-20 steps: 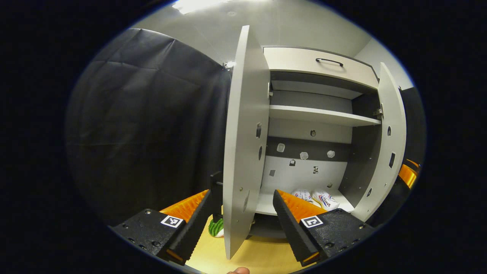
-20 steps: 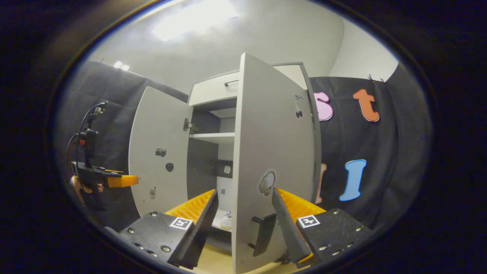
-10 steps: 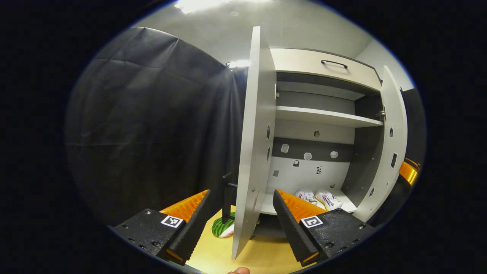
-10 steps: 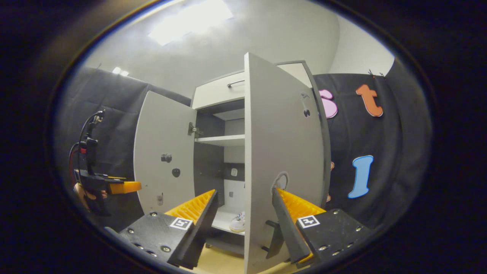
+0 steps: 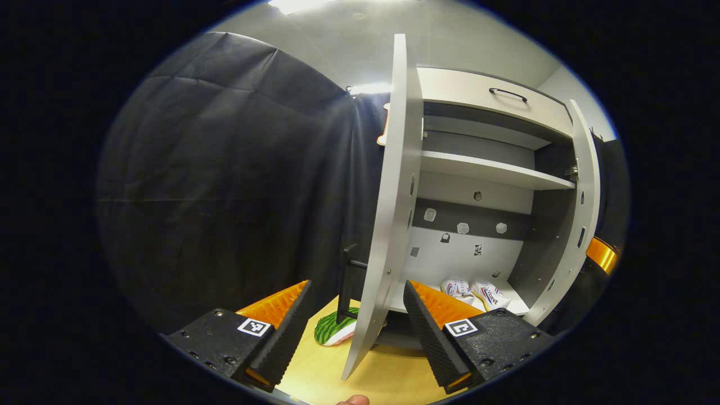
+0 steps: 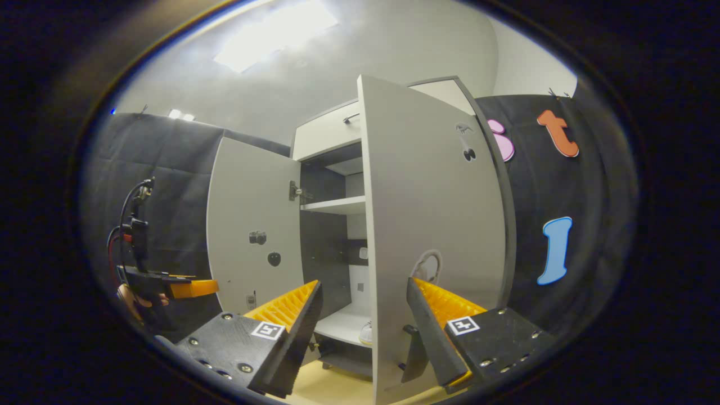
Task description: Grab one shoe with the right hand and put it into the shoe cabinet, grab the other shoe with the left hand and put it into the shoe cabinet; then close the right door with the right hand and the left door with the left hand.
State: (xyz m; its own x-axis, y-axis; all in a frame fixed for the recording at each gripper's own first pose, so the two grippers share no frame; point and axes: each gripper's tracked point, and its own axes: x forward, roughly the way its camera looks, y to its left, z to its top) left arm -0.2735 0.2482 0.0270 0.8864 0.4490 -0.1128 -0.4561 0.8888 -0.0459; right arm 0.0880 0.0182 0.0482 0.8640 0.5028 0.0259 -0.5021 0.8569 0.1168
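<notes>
My right gripper (image 6: 363,315) – jaws spread, empty – straddles the tall grey cabinet door's (image 6: 427,225) edge, black handle (image 6: 413,354) rightward.

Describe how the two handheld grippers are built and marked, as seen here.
The left gripper and right gripper each have two wedge-shaped fingers with ribbed inner faces, mounted on black blocks with screws. Each block carries a small square black-and-white marker. In the right gripper view, the left gripper has a black handle with a cable looping above it.

Shoe cabinet (image 5: 478,169): matt, smooth pale-grey laminate board; drawer handle (image 5: 508,93) dark metal. Floor (image 5: 388,377) smooth light wood, slight sheen. Booth wall (image 5: 225,180) matt black creased cloth.
</notes>
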